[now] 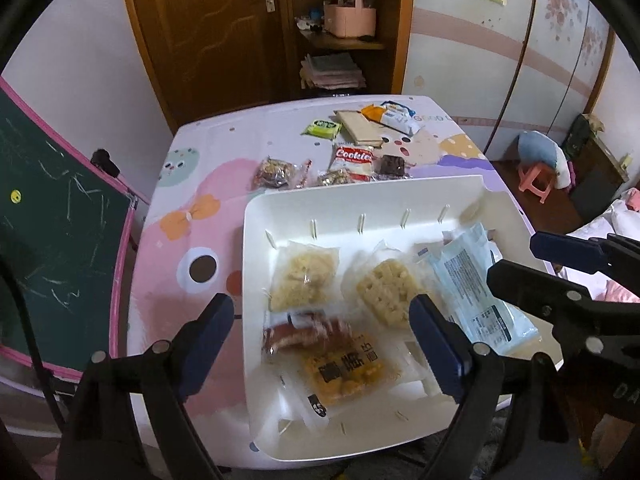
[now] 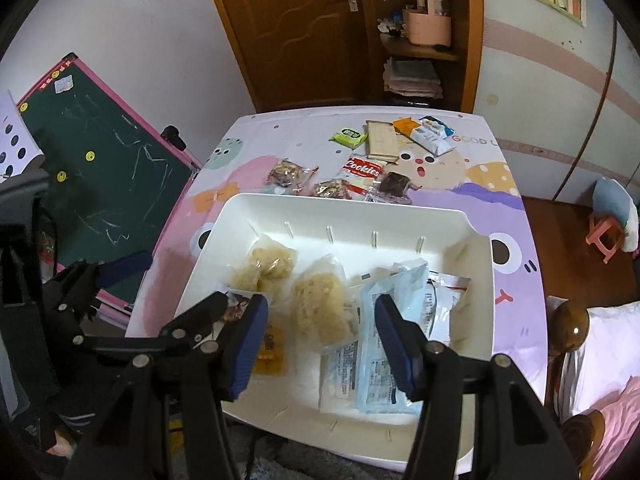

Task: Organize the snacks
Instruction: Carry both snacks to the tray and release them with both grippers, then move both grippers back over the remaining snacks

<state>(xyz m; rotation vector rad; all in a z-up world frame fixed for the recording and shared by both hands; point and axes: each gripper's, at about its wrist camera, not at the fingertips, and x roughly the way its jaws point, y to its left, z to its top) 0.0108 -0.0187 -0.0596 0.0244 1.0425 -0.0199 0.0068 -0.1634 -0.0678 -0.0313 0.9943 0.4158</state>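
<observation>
A white plastic bin [image 1: 360,194] stands at the near end of the table. Inside lie two pale yellow puffed snack packets [image 1: 304,280], a red packet [image 1: 296,330], an orange packet [image 1: 348,372] and a light blue packet [image 1: 476,284]. My left gripper [image 1: 324,344] hangs open above the red and orange packets, touching neither. My right gripper [image 2: 320,344] is open over the bin [image 2: 340,208], with a pale snack packet [image 2: 324,308] lying below the gap and the blue packet [image 2: 384,364] by its right finger. Its pads press on nothing.
Loose snacks lie beyond the bin: a Cookies packet [image 1: 354,160], a green packet [image 1: 322,128], a beige wafer pack [image 1: 358,128], an orange and white packet [image 1: 394,116], a dark brownie [image 1: 390,166] and nut bars [image 1: 278,174]. A chalkboard [image 1: 52,240] leans at the left.
</observation>
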